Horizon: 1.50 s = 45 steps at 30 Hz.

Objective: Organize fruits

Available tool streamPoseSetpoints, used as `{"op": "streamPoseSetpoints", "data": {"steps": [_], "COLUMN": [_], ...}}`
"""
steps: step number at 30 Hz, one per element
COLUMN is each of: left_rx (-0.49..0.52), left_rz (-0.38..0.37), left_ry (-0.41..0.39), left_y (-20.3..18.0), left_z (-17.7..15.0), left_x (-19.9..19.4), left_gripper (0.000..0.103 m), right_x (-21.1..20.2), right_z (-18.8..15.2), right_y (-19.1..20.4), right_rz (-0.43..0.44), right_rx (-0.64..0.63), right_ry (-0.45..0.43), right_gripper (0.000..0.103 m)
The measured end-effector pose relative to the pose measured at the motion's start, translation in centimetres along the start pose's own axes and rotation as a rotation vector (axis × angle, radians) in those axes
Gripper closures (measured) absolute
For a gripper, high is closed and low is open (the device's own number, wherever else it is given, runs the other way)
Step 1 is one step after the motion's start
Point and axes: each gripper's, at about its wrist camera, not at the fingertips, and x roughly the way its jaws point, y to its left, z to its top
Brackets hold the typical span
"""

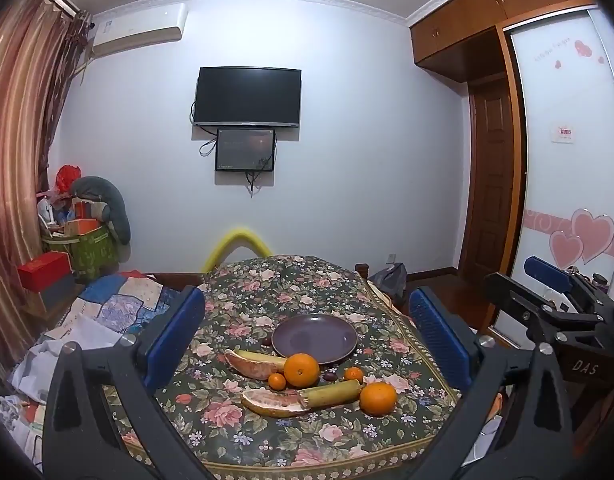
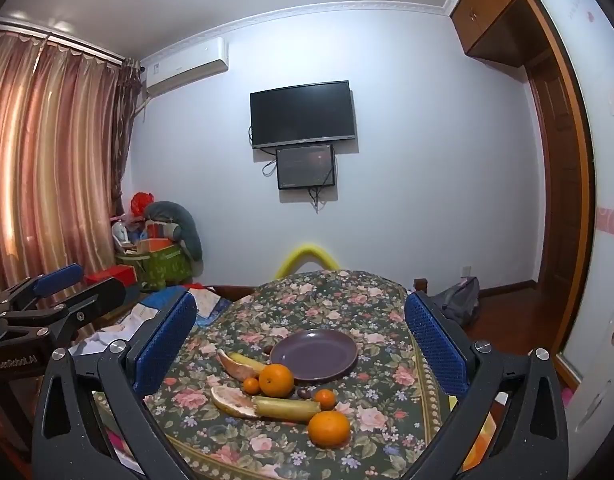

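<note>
An empty purple plate (image 1: 314,338) (image 2: 314,354) sits on the floral tablecloth (image 1: 291,284). In front of it lie two large oranges (image 1: 302,369) (image 1: 377,398), two small tangerines (image 1: 277,381) (image 1: 353,374), two banana pieces (image 1: 331,395) (image 1: 263,357), two pomelo peel pieces (image 1: 273,402) (image 1: 247,365) and small dark fruits (image 1: 328,376). My left gripper (image 1: 307,340) is open and empty, above the table's near side. My right gripper (image 2: 299,344) is open and empty, beside it; it also shows in the left wrist view (image 1: 547,280).
The table's near edge (image 1: 267,468) is close below me. A bed with a patchwork quilt (image 1: 115,300) lies left of the table. Boxes and bags (image 1: 79,240) stand in the left corner by the curtain. A wardrobe (image 1: 567,160) stands at right.
</note>
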Motion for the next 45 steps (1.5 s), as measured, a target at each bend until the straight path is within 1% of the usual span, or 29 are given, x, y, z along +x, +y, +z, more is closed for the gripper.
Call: {"op": "streamPoseSetpoints", "data": {"steps": [26, 45], "left_rx": [-0.004, -0.006], "left_rz": [-0.005, -0.013], "left_ry": [0.011, 0.012], "left_y": [0.40, 0.31], "left_z": [-0.18, -0.02], "left_x": [0.77, 0.75], "left_gripper": [0.000, 0.000], "right_x": [0.48, 0.48], "right_z": [-0.24, -0.29], "right_y": [0.02, 0.10], "right_rz": [-0.020, -0.017], "right_rx": [-0.009, -0.011], "right_ry": [0.014, 0.019], "right_gripper": [0.000, 0.000]}}
